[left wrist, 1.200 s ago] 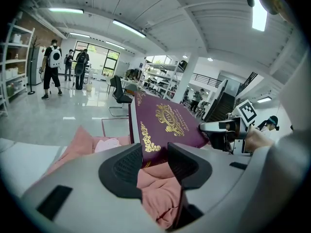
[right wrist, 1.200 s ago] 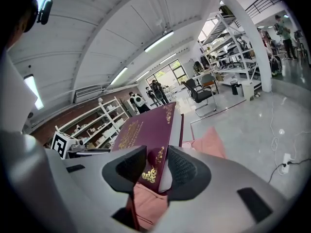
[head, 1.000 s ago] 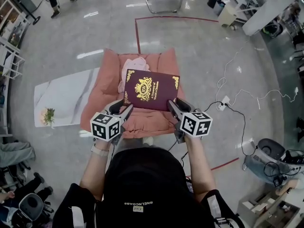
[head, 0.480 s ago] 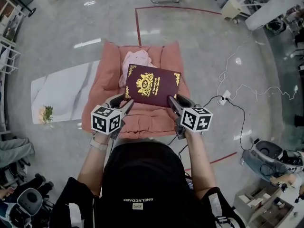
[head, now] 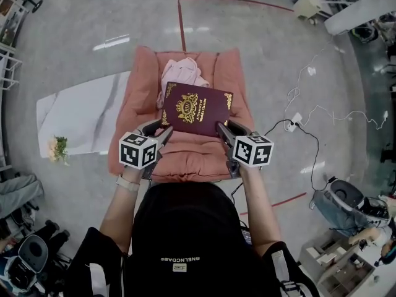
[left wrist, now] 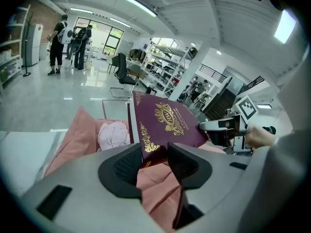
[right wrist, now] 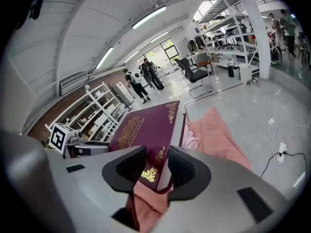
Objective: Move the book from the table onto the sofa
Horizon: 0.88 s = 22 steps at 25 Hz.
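**Ana:** Book first. Where is it?

**Ben:** It is up in the air over the seat of the soft pink sofa, not lying on it. It is flat, hard and dark red, with shiny gold swirls.

**Ana:** Who holds it?

**Ben:** The left gripper squeezes its near left corner. The right gripper squeezes its near right corner.

**Ana:** What changed?

**Ben:** It has come lower and farther over the seat, by the crumpled pale cloth. Both grips are the same.
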Available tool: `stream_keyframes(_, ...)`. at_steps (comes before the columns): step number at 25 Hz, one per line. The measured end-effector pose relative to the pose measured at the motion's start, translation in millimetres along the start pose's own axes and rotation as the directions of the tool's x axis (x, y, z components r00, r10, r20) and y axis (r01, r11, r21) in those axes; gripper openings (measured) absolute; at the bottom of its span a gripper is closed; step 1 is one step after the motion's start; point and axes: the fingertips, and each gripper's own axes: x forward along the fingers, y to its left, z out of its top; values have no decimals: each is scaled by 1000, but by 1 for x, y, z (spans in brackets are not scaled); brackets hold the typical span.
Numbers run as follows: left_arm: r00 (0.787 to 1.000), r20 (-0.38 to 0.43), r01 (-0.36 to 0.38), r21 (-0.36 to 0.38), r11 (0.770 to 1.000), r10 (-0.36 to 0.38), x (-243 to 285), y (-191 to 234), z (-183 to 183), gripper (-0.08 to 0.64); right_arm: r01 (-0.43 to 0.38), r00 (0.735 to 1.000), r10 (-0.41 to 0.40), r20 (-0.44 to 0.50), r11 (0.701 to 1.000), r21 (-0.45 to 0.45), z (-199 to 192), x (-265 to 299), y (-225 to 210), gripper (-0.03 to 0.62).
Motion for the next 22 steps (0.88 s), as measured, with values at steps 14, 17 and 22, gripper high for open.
stream_keyframes(14, 995, -100, 14, -53, 998, -19, 36, 52, -13, 169, 41, 993, -34, -111, 997, 70, -13, 61, -19, 158)
stream_keyframes(17, 991, -130, 17, -74, 997, -26, 45, 64, -19, 169, 55, 989, -44, -141, 995, 79, -17, 76, -23, 158)
stream_keyframes(22, 984, -174, 11, -91, 996, -27, 60, 81, -23, 169, 72, 981, -54, -185, 993, 93, -22, 96, -33, 158)
